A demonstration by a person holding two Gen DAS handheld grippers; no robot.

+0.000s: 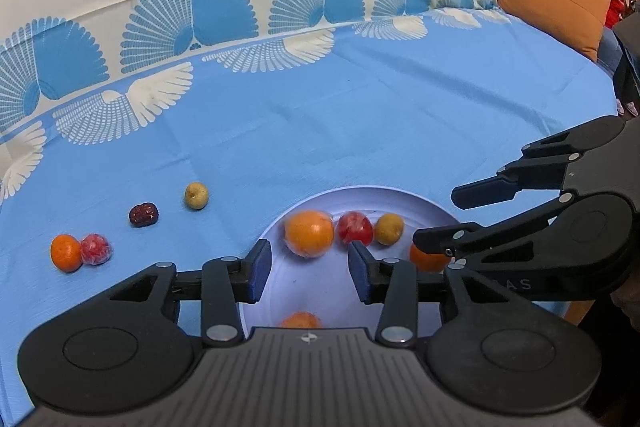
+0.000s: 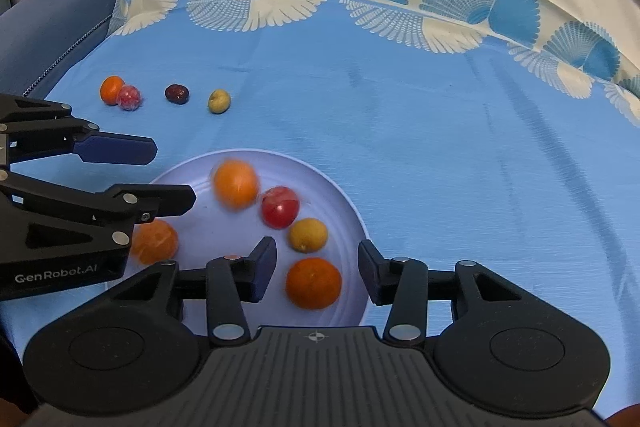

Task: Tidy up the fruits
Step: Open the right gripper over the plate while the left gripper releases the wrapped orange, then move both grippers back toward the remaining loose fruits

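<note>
Both the left gripper [image 1: 308, 269] and the right gripper [image 2: 317, 269] hang open and empty over the plate [image 2: 352, 223], so the left one should go to the loose orange [image 1: 65, 252] far on its left side and close gently.

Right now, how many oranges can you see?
4. Three on the white plate: one at its far side, one near the left rim, one nearest the right gripper. One on the cloth.
</note>
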